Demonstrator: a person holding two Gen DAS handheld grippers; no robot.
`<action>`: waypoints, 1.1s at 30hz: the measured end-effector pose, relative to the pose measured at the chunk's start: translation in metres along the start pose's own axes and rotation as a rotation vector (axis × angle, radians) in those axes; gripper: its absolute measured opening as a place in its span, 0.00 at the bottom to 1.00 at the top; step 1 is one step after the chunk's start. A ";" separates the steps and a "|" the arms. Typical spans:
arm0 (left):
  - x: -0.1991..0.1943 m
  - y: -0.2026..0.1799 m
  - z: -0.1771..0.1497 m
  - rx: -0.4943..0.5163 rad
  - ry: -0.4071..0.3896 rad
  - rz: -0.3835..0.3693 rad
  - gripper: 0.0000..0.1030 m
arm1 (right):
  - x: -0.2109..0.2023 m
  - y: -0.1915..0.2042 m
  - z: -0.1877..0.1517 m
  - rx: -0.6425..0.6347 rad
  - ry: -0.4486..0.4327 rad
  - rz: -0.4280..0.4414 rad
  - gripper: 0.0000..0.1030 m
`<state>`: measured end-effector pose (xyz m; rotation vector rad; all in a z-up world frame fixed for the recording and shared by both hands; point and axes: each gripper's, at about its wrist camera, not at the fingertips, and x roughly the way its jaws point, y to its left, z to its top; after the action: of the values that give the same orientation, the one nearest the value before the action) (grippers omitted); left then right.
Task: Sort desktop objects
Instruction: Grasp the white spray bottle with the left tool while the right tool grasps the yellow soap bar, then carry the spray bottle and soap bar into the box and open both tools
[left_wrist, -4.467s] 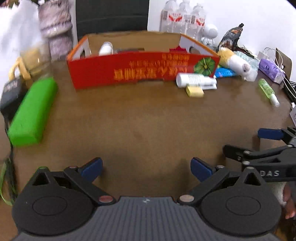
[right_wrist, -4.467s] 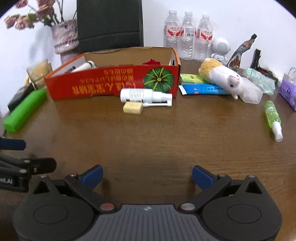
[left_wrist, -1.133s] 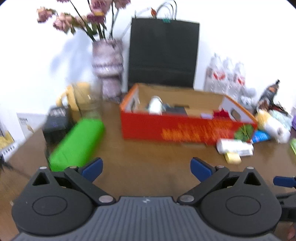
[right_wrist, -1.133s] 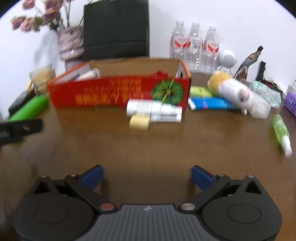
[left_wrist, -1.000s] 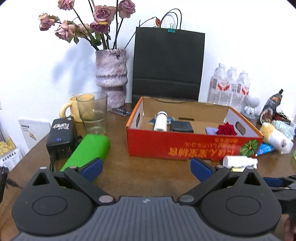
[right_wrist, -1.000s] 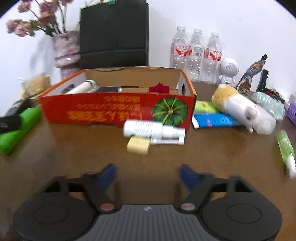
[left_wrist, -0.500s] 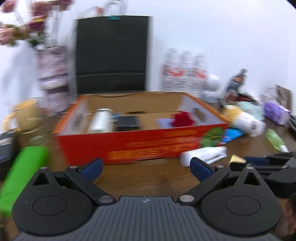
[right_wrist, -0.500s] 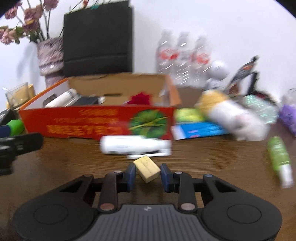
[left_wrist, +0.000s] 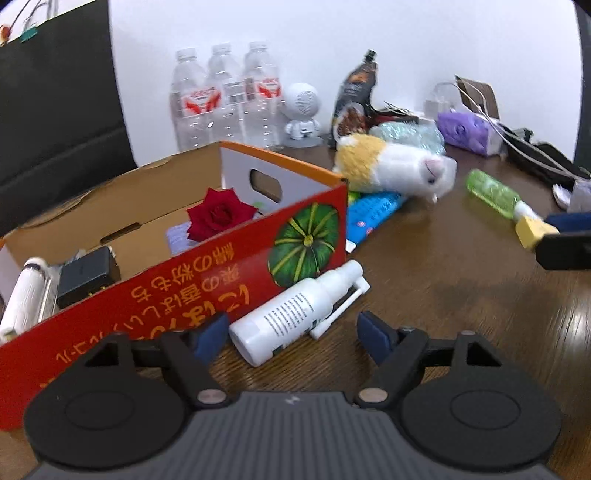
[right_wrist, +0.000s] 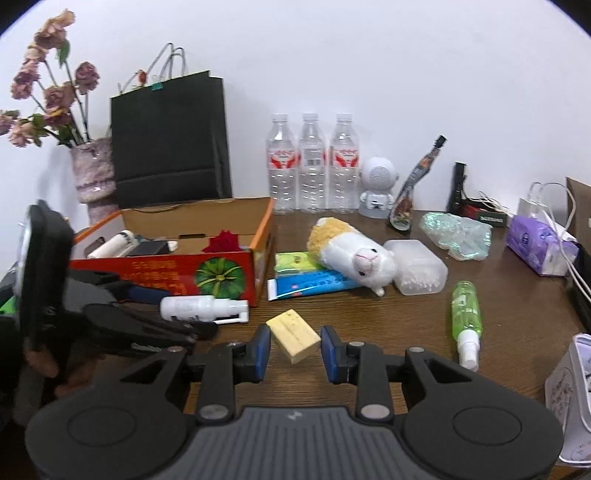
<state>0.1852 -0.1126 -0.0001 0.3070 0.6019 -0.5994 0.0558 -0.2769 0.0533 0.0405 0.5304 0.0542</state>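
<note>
In the left wrist view, we see our left gripper with its jaws closing, the near end of the white spray bottle lying between the blue pads, which do not press on it. The bottle rests on the brown table, tight against the near wall of the red box (a red rose sits inside). Far right, the yellow block shows in the other gripper, with a green bottle just behind. In the right wrist view, our right gripper has its jaws clamped on the yellow block, tilted and held above the table. To the left lie the spray bottle and the box; a plush toy lies farther off, the green bottle to the right.
</note>
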 end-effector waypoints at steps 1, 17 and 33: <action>-0.001 0.000 0.000 -0.013 0.014 -0.009 0.67 | 0.001 0.000 0.000 0.003 0.000 0.009 0.27; -0.007 -0.016 0.017 -0.121 0.074 -0.104 0.27 | 0.010 0.002 -0.006 0.005 0.016 0.023 0.27; -0.019 0.127 0.089 -0.597 0.069 0.091 0.27 | 0.080 0.076 0.144 -0.086 -0.058 0.183 0.27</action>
<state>0.2892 -0.0428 0.0936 -0.2071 0.7981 -0.3006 0.1944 -0.1992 0.1415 0.0062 0.4647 0.2542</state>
